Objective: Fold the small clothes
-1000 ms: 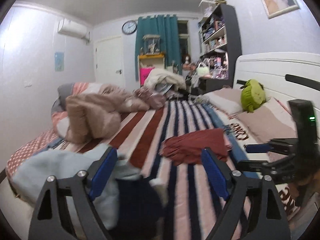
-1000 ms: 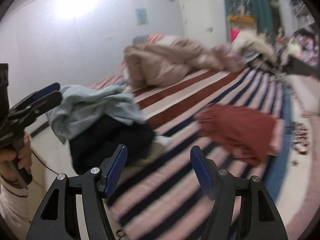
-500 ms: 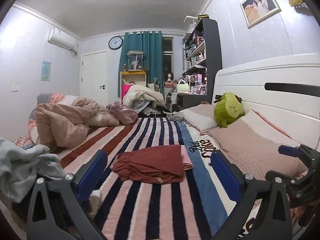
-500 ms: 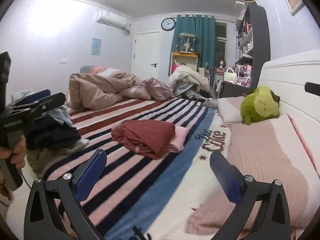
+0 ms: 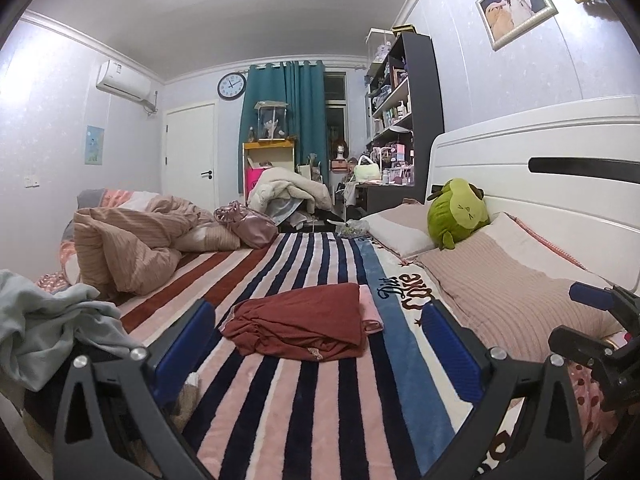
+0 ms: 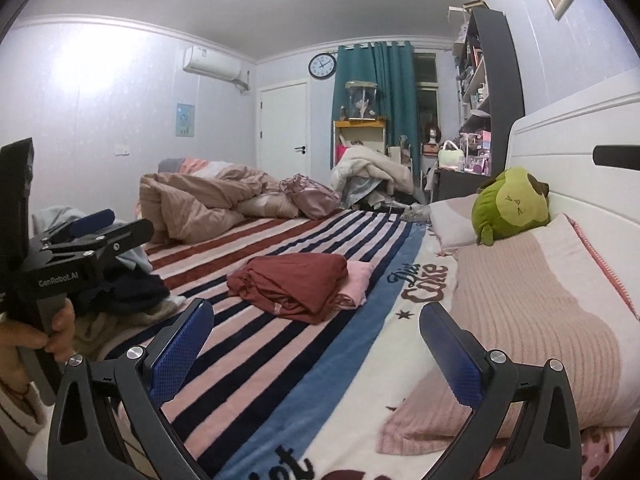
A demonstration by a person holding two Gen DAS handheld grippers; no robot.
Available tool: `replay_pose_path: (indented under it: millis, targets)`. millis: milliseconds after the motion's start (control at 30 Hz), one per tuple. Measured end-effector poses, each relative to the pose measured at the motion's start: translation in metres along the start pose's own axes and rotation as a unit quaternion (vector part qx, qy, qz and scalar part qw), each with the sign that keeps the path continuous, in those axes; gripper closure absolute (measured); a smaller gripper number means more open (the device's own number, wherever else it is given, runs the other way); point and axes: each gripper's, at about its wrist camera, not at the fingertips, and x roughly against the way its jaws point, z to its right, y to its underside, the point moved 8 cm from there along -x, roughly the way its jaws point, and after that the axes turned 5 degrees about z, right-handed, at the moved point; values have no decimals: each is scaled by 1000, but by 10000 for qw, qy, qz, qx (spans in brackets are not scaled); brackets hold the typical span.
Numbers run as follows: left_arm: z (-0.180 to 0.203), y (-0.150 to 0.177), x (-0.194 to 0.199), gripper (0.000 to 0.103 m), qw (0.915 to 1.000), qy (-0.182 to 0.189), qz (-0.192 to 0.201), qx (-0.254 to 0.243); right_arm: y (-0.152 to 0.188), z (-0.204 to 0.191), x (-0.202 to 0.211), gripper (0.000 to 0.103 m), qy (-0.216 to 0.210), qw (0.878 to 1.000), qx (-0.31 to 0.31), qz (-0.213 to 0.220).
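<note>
Across our striped bed (image 5: 320,400), the folded red garment (image 5: 304,326) lies at twelve o'clock; our left tool (image 5: 316,340) and right tool (image 6: 316,340) gape apart, empty.

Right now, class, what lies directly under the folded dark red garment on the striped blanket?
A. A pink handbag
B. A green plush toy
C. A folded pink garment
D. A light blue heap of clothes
C: a folded pink garment pokes out from beneath the dark red garment, on its side nearer the pillows, in both wrist views.
</note>
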Motion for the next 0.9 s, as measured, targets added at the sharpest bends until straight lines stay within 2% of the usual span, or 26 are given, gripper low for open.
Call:
replay_pose_path:
  millis: [900]
  targets:
    - [-17, 4, -4, 1, 9996, -285, -56, 35, -1, 2, 2, 0, -64, 10000, 12, 28]
